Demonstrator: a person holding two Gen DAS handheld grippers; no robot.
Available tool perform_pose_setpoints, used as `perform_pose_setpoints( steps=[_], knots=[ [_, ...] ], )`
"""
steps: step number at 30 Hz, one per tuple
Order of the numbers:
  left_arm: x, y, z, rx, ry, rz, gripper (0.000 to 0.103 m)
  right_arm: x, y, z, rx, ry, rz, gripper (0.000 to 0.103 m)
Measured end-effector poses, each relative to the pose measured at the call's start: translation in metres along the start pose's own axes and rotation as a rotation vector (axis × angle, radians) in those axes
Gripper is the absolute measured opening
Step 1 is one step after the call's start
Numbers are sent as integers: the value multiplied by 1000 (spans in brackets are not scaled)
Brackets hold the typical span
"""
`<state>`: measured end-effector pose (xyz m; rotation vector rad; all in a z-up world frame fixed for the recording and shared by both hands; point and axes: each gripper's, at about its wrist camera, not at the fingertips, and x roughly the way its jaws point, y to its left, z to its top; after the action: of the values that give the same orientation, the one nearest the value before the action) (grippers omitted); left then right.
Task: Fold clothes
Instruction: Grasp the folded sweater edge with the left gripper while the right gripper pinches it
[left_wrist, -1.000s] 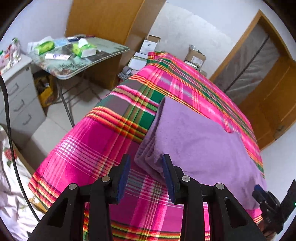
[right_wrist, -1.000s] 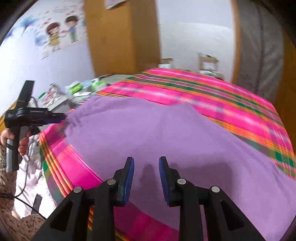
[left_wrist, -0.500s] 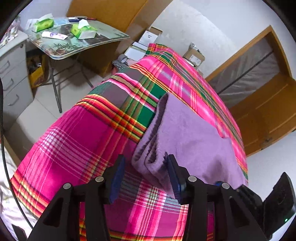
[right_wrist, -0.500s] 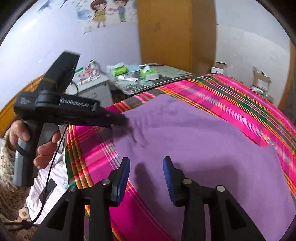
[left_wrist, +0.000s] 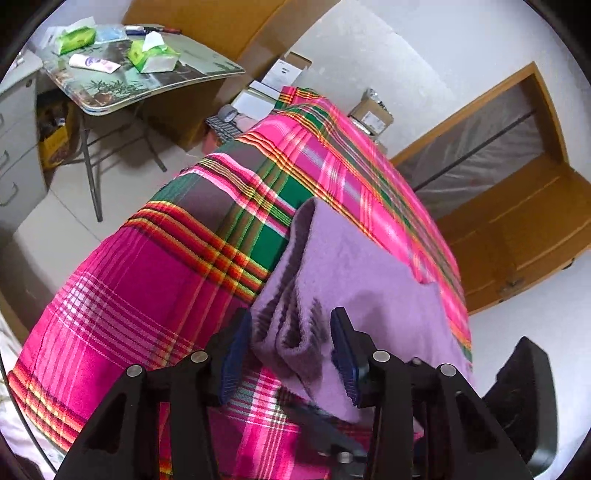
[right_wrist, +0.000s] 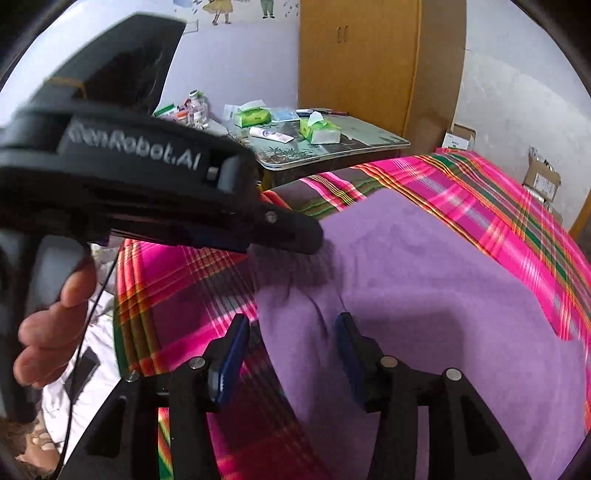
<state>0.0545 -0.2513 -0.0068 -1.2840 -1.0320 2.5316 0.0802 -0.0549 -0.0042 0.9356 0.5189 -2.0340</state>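
A purple cloth (left_wrist: 369, 288) lies folded on the bed's pink plaid sheet (left_wrist: 166, 288). Its layered near corner sits between the jaws of my left gripper (left_wrist: 290, 354), which are closing; the pads are not visibly pressing it. In the right wrist view the same cloth (right_wrist: 424, 295) spreads to the right. My right gripper (right_wrist: 291, 350) straddles its near left edge with the jaws opening and a gap at each pad. The left gripper (right_wrist: 310, 236), held by a hand (right_wrist: 55, 314), reaches in from the left just above the right one, tips on the corner.
A folding table (left_wrist: 147, 70) with tissue packs stands beyond the bed's left side, next to grey drawers (left_wrist: 14, 147). Cardboard boxes (left_wrist: 369, 110) sit at the bed's far end. A wooden door (left_wrist: 517, 221) is on the right, a wardrobe (right_wrist: 369, 55) behind the table.
My right gripper swept left across the cloth to its near left corner, beside the left gripper, and its jaws widened. The left gripper edged forward until the folded corner lay between its jaws.
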Motion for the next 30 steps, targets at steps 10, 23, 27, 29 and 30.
perform_pose_setpoints(
  steps=[10, 23, 27, 29, 30],
  knots=[
    [3, 5, 6, -29, 12, -36, 45, 9, 10, 9, -21, 9, -78, 47],
    [21, 8, 21, -98, 100, -77, 55, -5, -5, 3, 41, -46, -76, 9],
    [28, 10, 25, -156, 162, -146, 59, -16, -10, -1, 67, -94, -58, 9],
    [29, 7, 25, -154, 175, -158, 59, -20, -13, -3, 76, -113, -51, 8],
    [30, 5, 26, -153, 182, -164, 59, -21, -14, -3, 80, -124, -46, 8]
  ],
)
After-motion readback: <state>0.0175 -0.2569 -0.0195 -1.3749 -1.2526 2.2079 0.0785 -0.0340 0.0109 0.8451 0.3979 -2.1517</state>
